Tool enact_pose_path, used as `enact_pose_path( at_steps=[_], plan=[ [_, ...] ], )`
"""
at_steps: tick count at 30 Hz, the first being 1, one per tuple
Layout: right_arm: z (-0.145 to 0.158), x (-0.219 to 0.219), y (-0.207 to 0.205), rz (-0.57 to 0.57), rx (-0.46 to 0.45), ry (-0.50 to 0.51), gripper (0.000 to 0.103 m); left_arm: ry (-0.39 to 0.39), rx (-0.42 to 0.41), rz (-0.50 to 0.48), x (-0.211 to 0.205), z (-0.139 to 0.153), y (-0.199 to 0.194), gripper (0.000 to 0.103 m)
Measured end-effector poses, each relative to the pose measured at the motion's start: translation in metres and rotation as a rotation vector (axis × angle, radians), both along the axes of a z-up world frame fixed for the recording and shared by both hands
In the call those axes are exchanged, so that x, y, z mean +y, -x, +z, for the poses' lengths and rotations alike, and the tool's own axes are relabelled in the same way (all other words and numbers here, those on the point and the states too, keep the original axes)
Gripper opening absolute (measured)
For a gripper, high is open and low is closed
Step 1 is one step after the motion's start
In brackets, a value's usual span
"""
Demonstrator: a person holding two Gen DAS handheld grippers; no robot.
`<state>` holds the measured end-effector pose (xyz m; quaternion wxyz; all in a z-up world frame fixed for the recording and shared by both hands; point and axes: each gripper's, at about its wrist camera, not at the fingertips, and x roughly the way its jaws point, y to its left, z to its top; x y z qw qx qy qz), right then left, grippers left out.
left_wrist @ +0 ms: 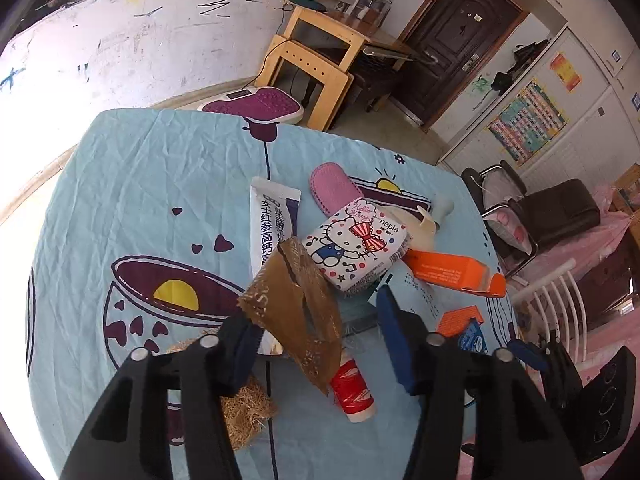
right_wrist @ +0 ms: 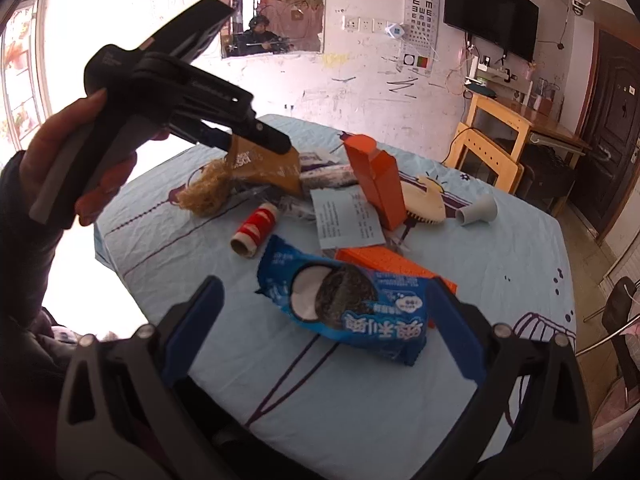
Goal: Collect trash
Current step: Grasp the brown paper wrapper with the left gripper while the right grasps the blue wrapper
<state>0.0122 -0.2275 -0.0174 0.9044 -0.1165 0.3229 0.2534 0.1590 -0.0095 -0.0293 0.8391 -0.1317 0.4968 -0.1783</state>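
My left gripper (left_wrist: 316,312) stands open above the table; a crumpled piece of brown tape (left_wrist: 292,304) clings to its left finger and hangs in the air. In the right wrist view the left gripper (right_wrist: 256,136) hovers over the table with the brown tape (right_wrist: 264,168) dangling from it. My right gripper (right_wrist: 324,320) is open, low over a blue cookie wrapper (right_wrist: 344,304), its fingers on either side of it. Straw-like fibre wad (right_wrist: 208,188), red thread spool (right_wrist: 256,228), orange box (right_wrist: 376,184) and paper slip (right_wrist: 344,216) lie on the blue tablecloth (right_wrist: 480,280).
A Hello Kitty tissue pack (left_wrist: 356,248), a white tube (left_wrist: 272,224), a pink insole (left_wrist: 336,192) and a cream brush (right_wrist: 424,200) lie at the table's middle. A grey cup (right_wrist: 478,210) lies farther right. A wooden desk (right_wrist: 500,136) and chairs stand beyond the table.
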Motion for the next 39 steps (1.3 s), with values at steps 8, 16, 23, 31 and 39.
enact_pose_path(
  at_steps=[8,16,23,31,39],
  plan=[
    [-0.007,0.009,-0.016,0.064,0.038,0.078,0.097,0.016,-0.038,0.007,0.005,0.010,0.004,0.006],
    [-0.014,0.015,-0.011,0.164,0.015,0.307,0.097,0.070,-0.081,-0.011,0.015,0.033,0.018,0.006],
    [-0.012,0.014,-0.018,0.183,-0.044,0.460,0.078,0.075,-0.109,-0.025,0.017,0.044,0.028,0.006],
    [-0.007,0.014,-0.030,0.201,-0.016,0.393,0.037,0.082,-0.108,-0.024,0.023,0.045,0.032,0.006],
    [0.000,0.015,-0.033,0.170,0.033,0.299,0.005,0.090,-0.111,-0.008,0.032,0.045,0.034,0.006]
  ],
)
